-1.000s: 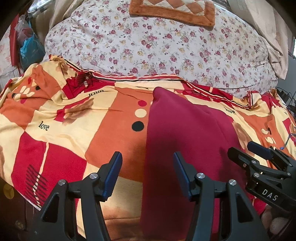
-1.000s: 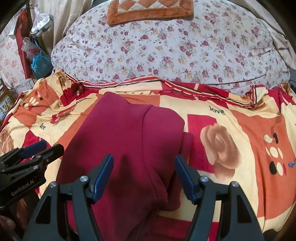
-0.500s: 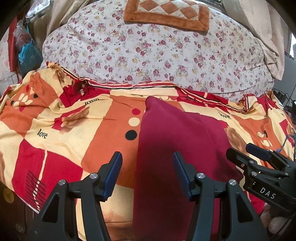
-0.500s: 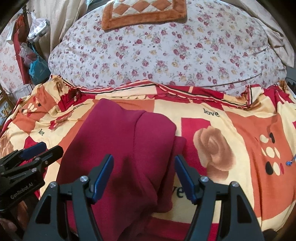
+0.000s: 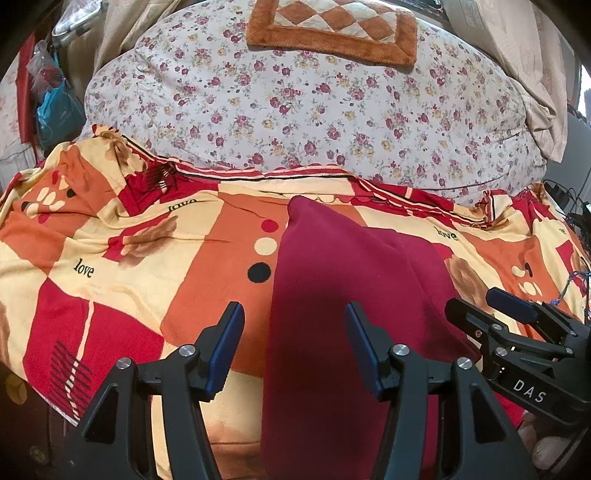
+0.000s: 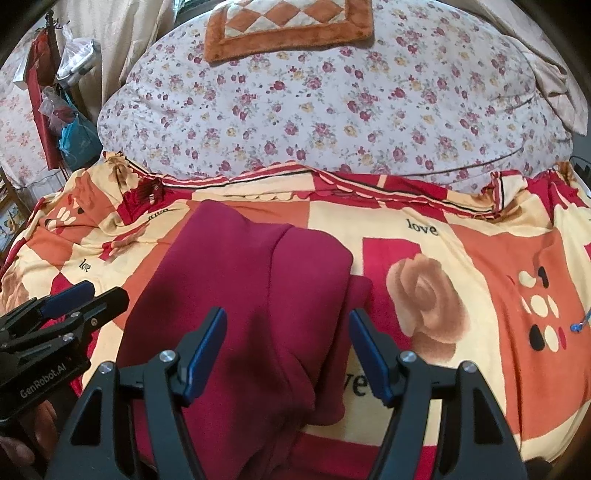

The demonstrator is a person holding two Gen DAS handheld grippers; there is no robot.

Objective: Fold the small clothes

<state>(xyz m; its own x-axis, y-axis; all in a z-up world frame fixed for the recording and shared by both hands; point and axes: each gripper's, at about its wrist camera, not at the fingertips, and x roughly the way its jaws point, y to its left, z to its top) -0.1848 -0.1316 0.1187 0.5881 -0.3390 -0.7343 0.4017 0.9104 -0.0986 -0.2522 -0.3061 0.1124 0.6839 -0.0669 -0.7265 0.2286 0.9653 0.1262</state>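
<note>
1. I hold my left gripper (image 5: 293,343) above the near edge of the bed, its jaws standing apart with nothing between the pads; the left edge of the maroon garment (image 5: 351,295) lies below the gap.
2. My right gripper (image 6: 286,347) hovers over the same garment (image 6: 240,295), jaws spread wide and gripping nothing.
3. The maroon garment lies folded on the patterned blanket (image 5: 110,266), running from the bed's near edge toward the middle. In the right wrist view one layer overlaps another, with a narrower strip showing along its right side.
4. Each gripper shows in the other's view: the right one (image 5: 517,332) at the garment's right side, the left one (image 6: 62,314) at its left side, both above the near edge.
5. Beyond the blanket, toward the far edge of the bed, sits a bulky floral quilt (image 6: 332,103) with a brown checked mat (image 6: 288,26) lying on top of it.
</note>
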